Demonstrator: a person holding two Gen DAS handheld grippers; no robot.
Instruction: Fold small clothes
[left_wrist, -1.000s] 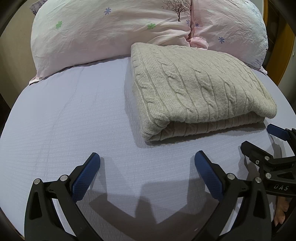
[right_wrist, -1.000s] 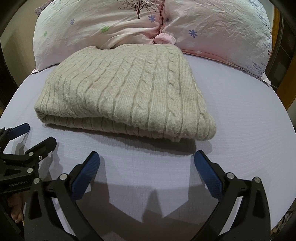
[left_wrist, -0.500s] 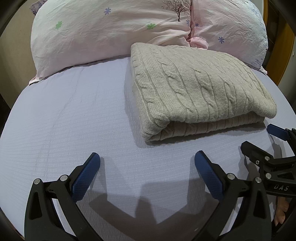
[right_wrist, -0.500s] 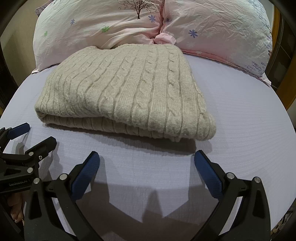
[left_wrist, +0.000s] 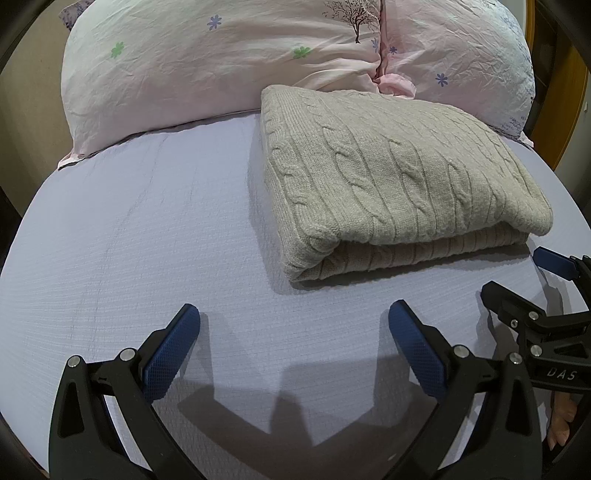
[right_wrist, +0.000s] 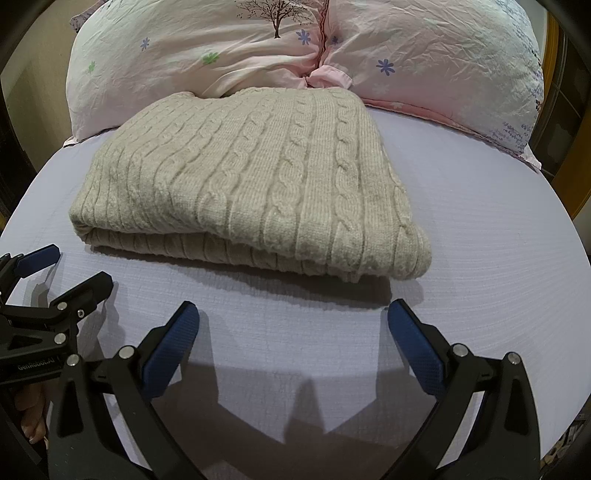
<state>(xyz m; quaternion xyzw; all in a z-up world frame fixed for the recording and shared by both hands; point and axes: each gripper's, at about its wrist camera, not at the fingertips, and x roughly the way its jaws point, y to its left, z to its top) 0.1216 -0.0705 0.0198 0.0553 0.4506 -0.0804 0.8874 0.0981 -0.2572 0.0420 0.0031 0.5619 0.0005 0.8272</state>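
A beige cable-knit sweater (left_wrist: 388, 177) lies folded into a thick rectangle on the lavender bed sheet (left_wrist: 147, 229); it also shows in the right wrist view (right_wrist: 258, 184). My left gripper (left_wrist: 293, 325) is open and empty, low over the sheet, in front of the sweater's left corner. My right gripper (right_wrist: 293, 325) is open and empty, in front of the sweater's near folded edge. Each gripper shows at the edge of the other's view: the right one (left_wrist: 517, 273) and the left one (right_wrist: 81, 269), both with jaws apart.
Two pink floral pillows (left_wrist: 221, 59) (right_wrist: 424, 55) lie behind the sweater, which touches them. The sheet (right_wrist: 480, 221) stretches bare left and right of the sweater. A wooden frame (left_wrist: 569, 110) stands at the far right.
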